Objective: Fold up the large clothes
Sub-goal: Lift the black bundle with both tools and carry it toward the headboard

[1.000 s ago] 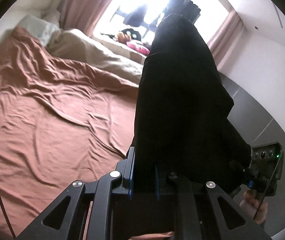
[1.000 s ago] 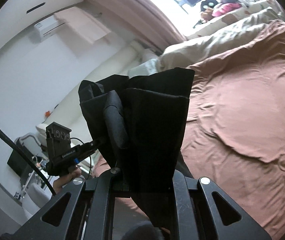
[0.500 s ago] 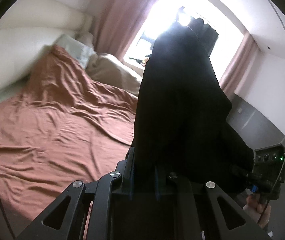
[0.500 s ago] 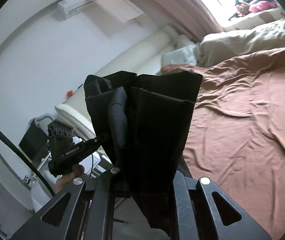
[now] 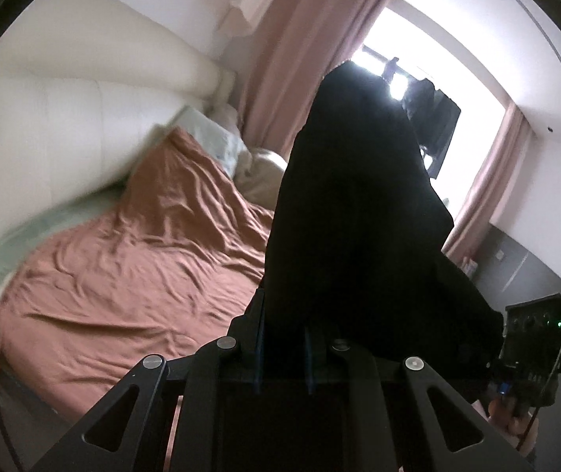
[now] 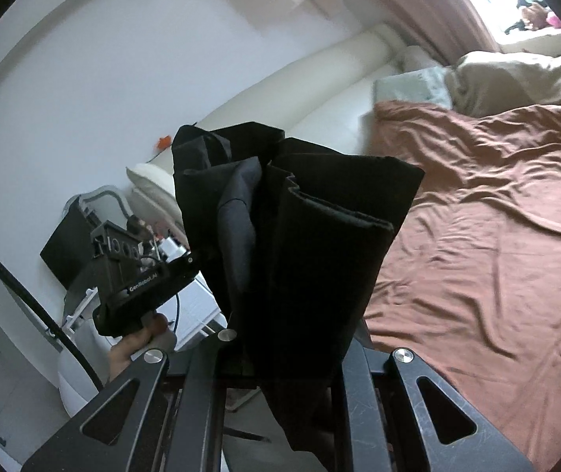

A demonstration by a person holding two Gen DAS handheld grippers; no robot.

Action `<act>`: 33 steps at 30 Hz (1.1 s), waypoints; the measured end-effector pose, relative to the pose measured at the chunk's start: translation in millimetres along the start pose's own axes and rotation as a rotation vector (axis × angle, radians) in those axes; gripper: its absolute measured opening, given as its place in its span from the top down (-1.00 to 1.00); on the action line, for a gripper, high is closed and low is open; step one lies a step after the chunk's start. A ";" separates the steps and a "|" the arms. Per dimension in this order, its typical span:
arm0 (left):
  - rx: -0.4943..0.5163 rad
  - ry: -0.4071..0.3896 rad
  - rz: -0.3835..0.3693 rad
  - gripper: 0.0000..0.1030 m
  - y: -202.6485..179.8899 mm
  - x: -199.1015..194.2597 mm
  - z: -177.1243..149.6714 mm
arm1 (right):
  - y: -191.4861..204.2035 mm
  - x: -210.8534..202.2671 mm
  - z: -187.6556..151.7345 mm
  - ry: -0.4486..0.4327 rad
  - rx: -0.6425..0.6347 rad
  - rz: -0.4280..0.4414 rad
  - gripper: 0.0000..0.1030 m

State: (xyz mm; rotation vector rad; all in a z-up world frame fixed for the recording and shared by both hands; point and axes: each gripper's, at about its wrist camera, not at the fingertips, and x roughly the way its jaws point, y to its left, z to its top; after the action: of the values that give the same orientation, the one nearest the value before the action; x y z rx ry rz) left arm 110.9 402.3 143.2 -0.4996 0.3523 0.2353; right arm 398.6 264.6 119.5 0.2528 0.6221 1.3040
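Both hand-held grippers, the left [image 5: 282, 338] and the right [image 6: 288, 358], are clamped on a black garment [image 6: 319, 244] (folded in layers), held in the air. The rust-brown bed [image 6: 497, 236] lies at three o'clock of it in the right wrist view.

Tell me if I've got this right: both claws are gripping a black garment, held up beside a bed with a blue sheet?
Nearly. The sheet is reddish-brown, not blue, as the right wrist view shows. Otherwise correct: the left claw and right claw both grip the black garment, held up beside the bed.
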 end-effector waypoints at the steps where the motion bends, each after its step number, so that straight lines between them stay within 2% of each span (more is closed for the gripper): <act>1: -0.005 -0.012 0.008 0.71 13.8 -5.6 4.7 | 3.8 11.4 1.1 0.004 -0.004 0.007 0.84; 13: 0.002 -0.046 0.180 0.71 124.0 -36.8 42.0 | 24.4 165.2 8.2 0.093 -0.006 0.127 0.84; 22: 0.002 -0.021 0.309 0.71 183.6 -35.7 67.7 | 8.8 261.2 13.6 0.171 0.090 0.215 0.84; 24: -0.004 -0.008 0.334 0.71 195.5 -26.7 70.0 | -0.7 278.0 12.8 0.185 0.112 0.223 0.84; 30: -0.015 0.038 0.403 0.72 240.0 46.9 69.8 | -62.4 334.6 18.1 0.205 0.243 0.214 0.84; 33: -0.048 0.074 0.414 0.72 268.2 87.6 66.4 | -91.8 361.9 27.9 0.230 0.236 0.183 0.84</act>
State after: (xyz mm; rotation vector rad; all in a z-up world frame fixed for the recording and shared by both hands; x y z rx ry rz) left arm 127.5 676.3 50.0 -0.4804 0.5221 0.6289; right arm 536.6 588.7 -7.6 0.3631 0.9690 1.4477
